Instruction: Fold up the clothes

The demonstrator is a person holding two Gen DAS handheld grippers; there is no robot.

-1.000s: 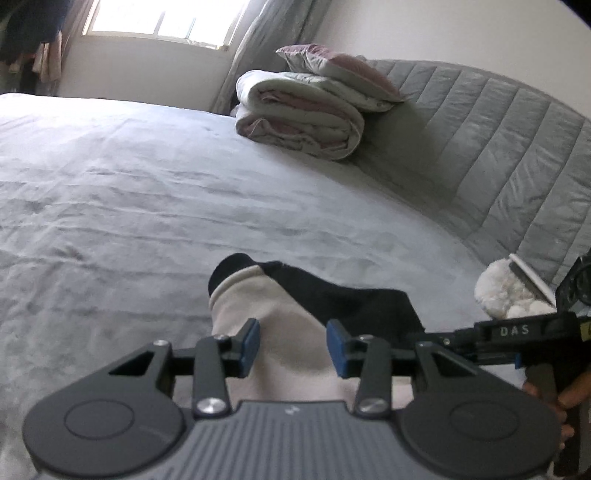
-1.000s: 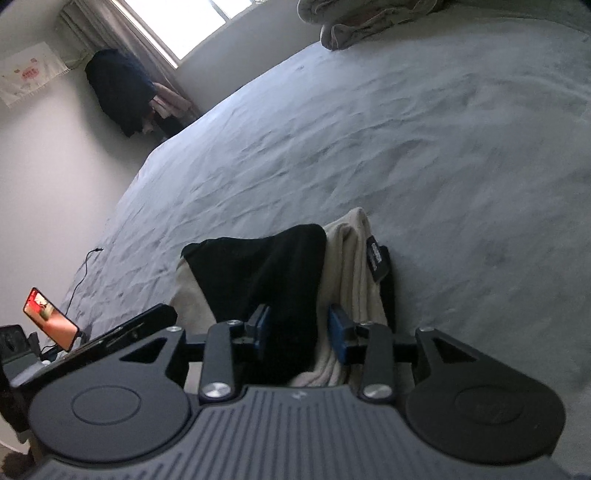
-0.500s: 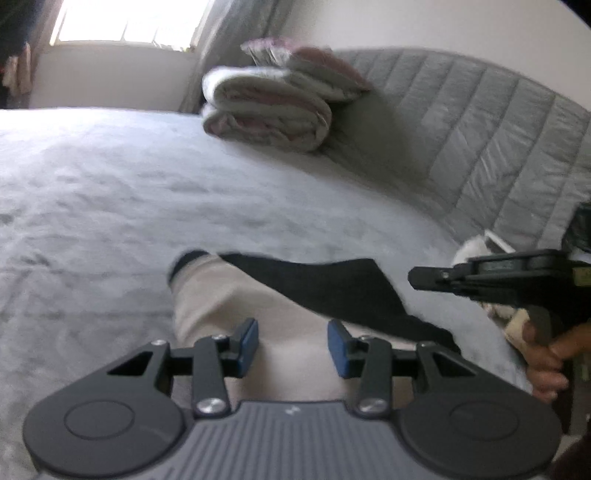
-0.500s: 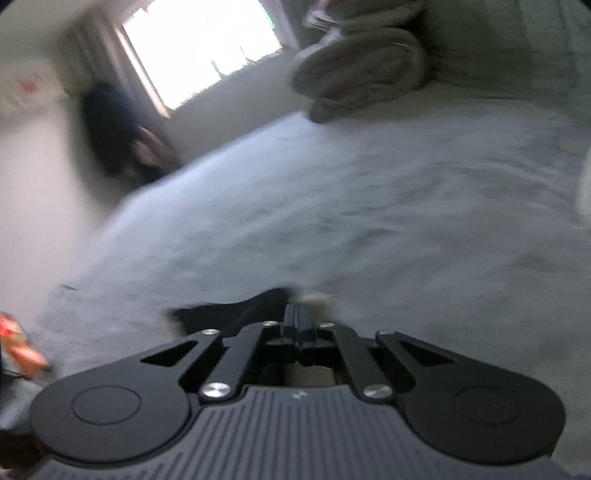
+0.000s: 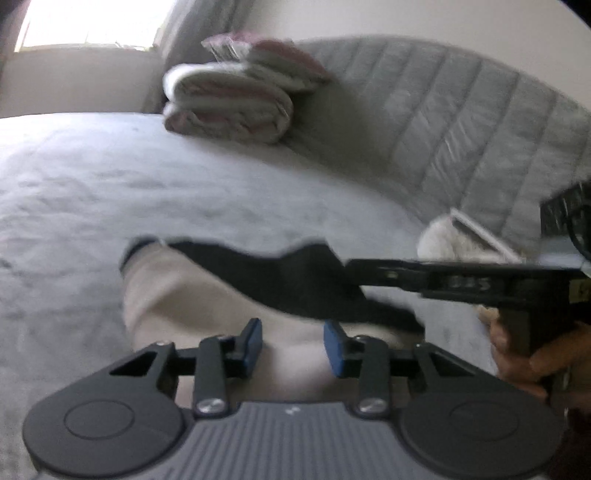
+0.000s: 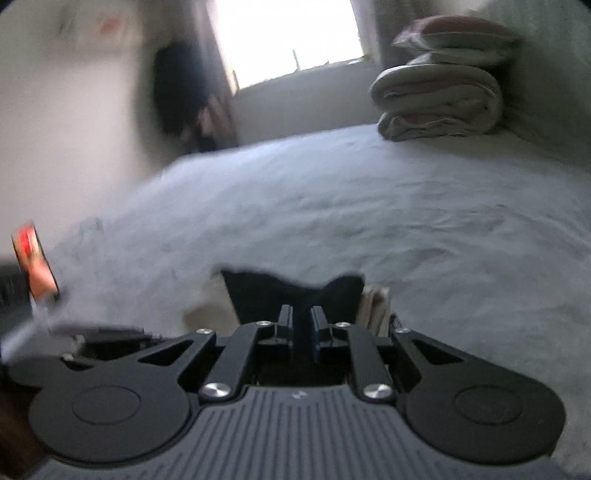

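A wide bed (image 5: 110, 192) under a rumpled grey cover fills a room lit by a bright window (image 6: 288, 33), with a quilted grey headboard (image 5: 461, 122) along one side and a folded duvet (image 5: 229, 107) topped by a pillow (image 5: 273, 55) stacked at its far end. Near the bed's front edge lies a cream and black garment (image 5: 192, 295). The left gripper (image 5: 291, 345) hovers over the cream part, its blue-padded fingers apart and holding nothing. The right gripper (image 6: 302, 321) is clamped on the raised black flap of the garment. Both views are smeared by motion. A dark shape (image 6: 181, 88) hanging beside the window cannot be identified, nor can a fluffy white item (image 5: 447, 240) by the headboard. A phone (image 6: 35, 266) with a red screen blurs at the right view's left edge.
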